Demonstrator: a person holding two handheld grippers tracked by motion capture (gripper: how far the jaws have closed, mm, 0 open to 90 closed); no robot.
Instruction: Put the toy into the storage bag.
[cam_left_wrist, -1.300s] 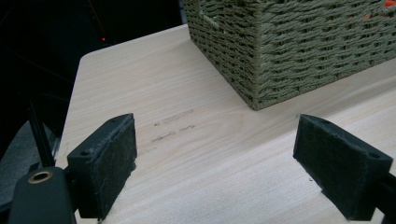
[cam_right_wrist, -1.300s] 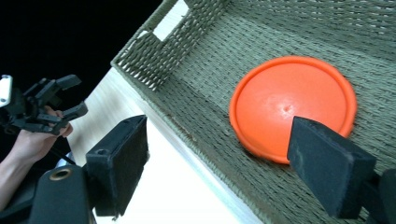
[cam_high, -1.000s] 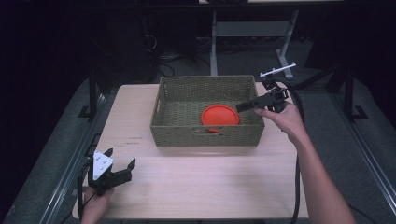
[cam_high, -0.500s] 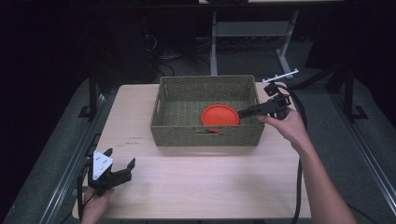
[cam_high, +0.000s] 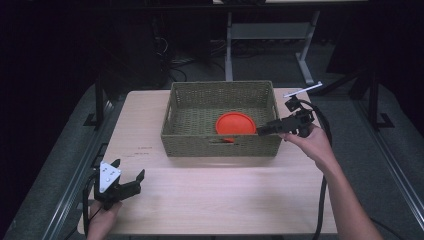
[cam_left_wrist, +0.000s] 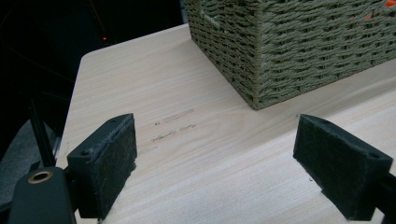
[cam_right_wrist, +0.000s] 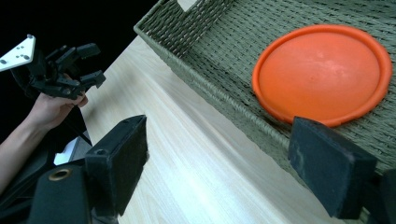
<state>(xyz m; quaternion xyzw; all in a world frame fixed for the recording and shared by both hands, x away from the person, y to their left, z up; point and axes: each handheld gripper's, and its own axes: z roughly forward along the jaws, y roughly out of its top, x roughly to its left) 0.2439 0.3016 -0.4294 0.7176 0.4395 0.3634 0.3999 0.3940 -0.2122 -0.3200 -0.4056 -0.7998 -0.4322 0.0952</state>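
- Reaching over the near right corner of a woven basket (cam_high: 220, 142), the right gripper (cam_high: 263, 131) has its jaws spread wide and empty.
- An orange disc (cam_high: 235, 123) lies flat inside, right of centre.
- Best approach: tip one jaw under the disc's raised rim, then squeeze.
- The left gripper (cam_high: 131, 178) waits with jaws apart at the table (cam_high: 225, 195) corner.

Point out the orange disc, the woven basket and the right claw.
orange disc (cam_high: 235, 123): high view, middle of its top face.
woven basket (cam_high: 220, 145): high view, near outer wall.
right claw (cam_high: 263, 131): high view, tips at the basket's right end.
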